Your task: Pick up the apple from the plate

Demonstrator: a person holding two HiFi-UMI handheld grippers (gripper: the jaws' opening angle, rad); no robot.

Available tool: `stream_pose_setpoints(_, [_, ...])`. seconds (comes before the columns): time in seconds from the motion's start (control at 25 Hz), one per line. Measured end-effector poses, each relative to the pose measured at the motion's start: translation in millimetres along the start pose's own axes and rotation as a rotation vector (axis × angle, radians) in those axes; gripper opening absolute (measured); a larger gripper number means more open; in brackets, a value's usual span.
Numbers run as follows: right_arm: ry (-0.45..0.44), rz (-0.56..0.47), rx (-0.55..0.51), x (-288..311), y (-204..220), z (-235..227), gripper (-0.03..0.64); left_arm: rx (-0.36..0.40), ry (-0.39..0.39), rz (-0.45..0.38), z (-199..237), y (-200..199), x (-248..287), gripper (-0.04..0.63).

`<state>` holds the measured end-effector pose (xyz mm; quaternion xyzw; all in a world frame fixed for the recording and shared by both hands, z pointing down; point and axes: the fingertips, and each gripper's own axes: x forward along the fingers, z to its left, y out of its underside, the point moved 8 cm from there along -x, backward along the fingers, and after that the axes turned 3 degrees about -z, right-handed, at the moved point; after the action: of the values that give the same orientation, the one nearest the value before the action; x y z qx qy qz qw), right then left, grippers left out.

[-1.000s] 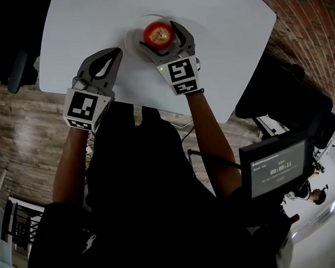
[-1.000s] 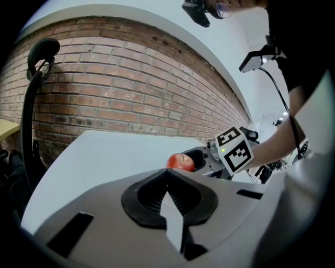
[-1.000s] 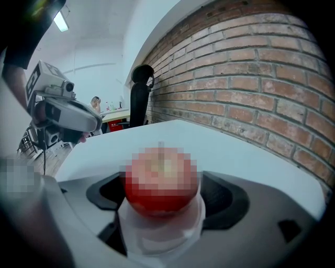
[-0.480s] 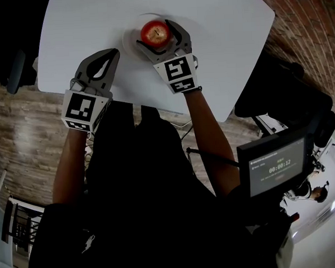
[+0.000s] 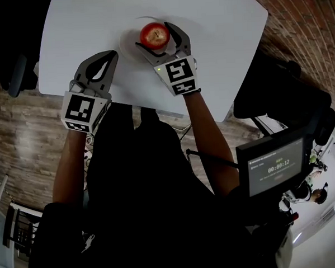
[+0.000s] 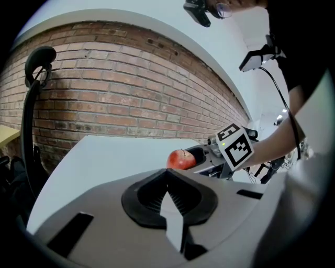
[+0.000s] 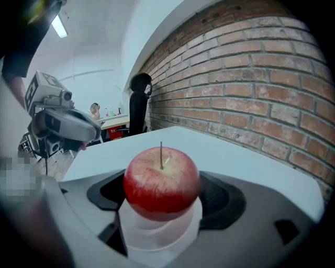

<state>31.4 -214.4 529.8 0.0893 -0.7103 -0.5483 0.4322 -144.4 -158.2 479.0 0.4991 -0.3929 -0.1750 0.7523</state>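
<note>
In my head view the white table [image 5: 218,38] is bright and all around it is very dark. Both gripper views bend toward black corners. A ceiling lamp [image 7: 59,25] glares; the apple [image 7: 161,180] is sharp, the near jaws soft.

Barely anything is happening here, the head view is just drifting so the counter [image 5: 218,38], apple [image 5: 154,35] and right gripper [image 5: 151,34] are sliding slightly left, and the screen [image 5: 277,167] timer is ticking from 00:00:11 to 00:00:12.
</note>
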Motion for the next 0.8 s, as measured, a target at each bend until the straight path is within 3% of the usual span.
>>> stream_pose_setpoints(0.8, [0.027,-0.117,-0.031,-77,-31,17,0.405,0.078,-0.042,-0.085,-42,-33,-25,0.006])
